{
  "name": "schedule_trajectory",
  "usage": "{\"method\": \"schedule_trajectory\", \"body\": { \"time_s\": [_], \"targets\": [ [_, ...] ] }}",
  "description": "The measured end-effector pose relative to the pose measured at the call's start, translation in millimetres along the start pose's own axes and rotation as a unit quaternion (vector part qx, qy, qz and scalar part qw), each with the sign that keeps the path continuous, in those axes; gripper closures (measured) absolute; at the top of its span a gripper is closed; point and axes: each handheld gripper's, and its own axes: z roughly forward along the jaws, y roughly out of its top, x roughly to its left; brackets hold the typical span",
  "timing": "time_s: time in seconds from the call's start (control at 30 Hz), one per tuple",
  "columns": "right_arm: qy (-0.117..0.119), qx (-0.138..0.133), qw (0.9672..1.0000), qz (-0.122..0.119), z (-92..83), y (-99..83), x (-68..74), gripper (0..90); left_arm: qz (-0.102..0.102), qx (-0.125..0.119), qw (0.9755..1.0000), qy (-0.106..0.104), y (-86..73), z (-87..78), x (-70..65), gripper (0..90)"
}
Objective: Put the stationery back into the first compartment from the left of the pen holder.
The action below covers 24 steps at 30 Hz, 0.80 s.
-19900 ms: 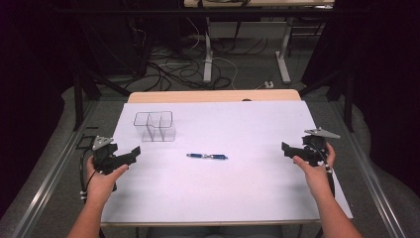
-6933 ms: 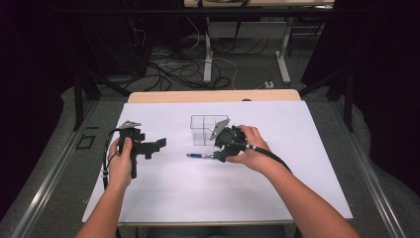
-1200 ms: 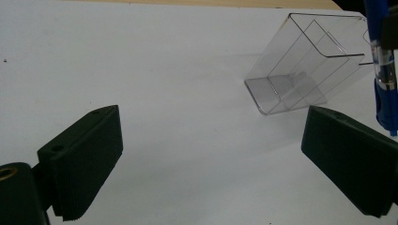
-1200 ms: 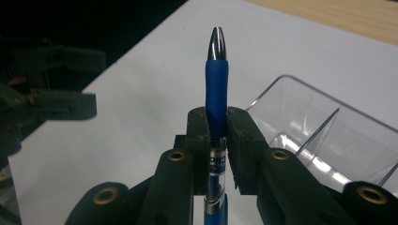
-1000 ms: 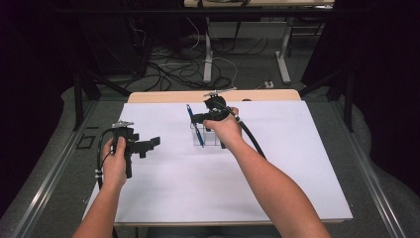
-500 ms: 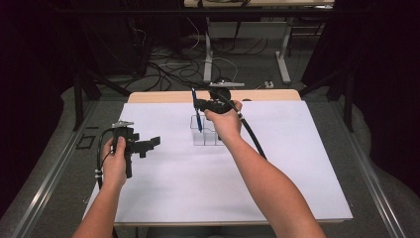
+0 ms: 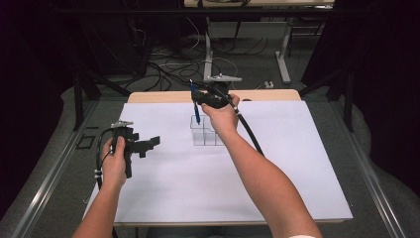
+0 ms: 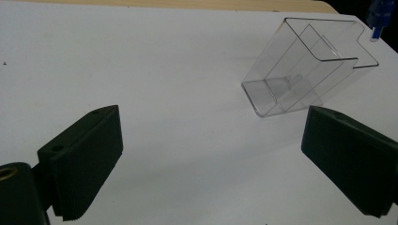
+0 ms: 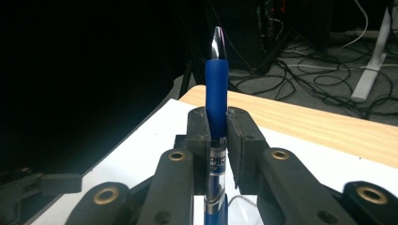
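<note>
A blue pen (image 7: 196,115) stands nearly upright in my right gripper (image 7: 198,99), whose jaws are shut on its barrel. It hangs just over the back left corner of a clear divided container (image 7: 207,133) in the middle of the white sheet. In the right gripper view the pen (image 9: 216,84) is pinched between the pads, its metal tip sticking out past my right gripper (image 9: 217,136). My left gripper (image 7: 147,145) is held open at the left, away from the container. In the left gripper view the container (image 8: 300,70) lies beyond my open left gripper (image 8: 216,159).
A white sheet (image 7: 277,168) covers most of the table, with a wooden strip (image 7: 267,94) bare at the back edge. The right gripper's cable (image 7: 249,135) trails across the sheet. Desk legs and cables (image 7: 213,59) lie on the floor beyond.
The right hand has risen a little above the container and the pen has gone from slanted to nearly upright. The left hand has stayed in place.
</note>
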Motion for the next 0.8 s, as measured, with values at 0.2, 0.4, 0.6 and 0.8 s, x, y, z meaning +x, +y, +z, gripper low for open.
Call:
{"method": "schedule_trajectory", "body": {
  "time_s": [0.2, 0.4, 0.6, 0.8],
  "targets": [
    [-0.013, -0.01, 0.9998, -0.014, 6.3, 2.7, -2.0, 80.0, -0.004, -0.002, 1.0, -0.003, 0.8, -1.2, 0.3, 6.0],
    [-0.025, -0.016, 0.9992, -0.028, 12.2, 2.8, -2.4, 80.0, -0.007, -0.007, 0.9999, -0.003, 1.2, -3.1, 1.4, 6.0],
    [-0.029, -0.014, 0.999, -0.032, 18.8, -0.3, -3.5, 80.0, -0.006, -0.004, 1.0, -0.004, 1.9, -4.6, 2.1, 6.0],
    [-0.032, -0.006, 0.9983, -0.048, 24.5, -4.7, -2.0, 80.0, -0.007, -0.004, 1.0, -0.004, 1.8, -4.3, 2.7, 6.0]
  ]
}}
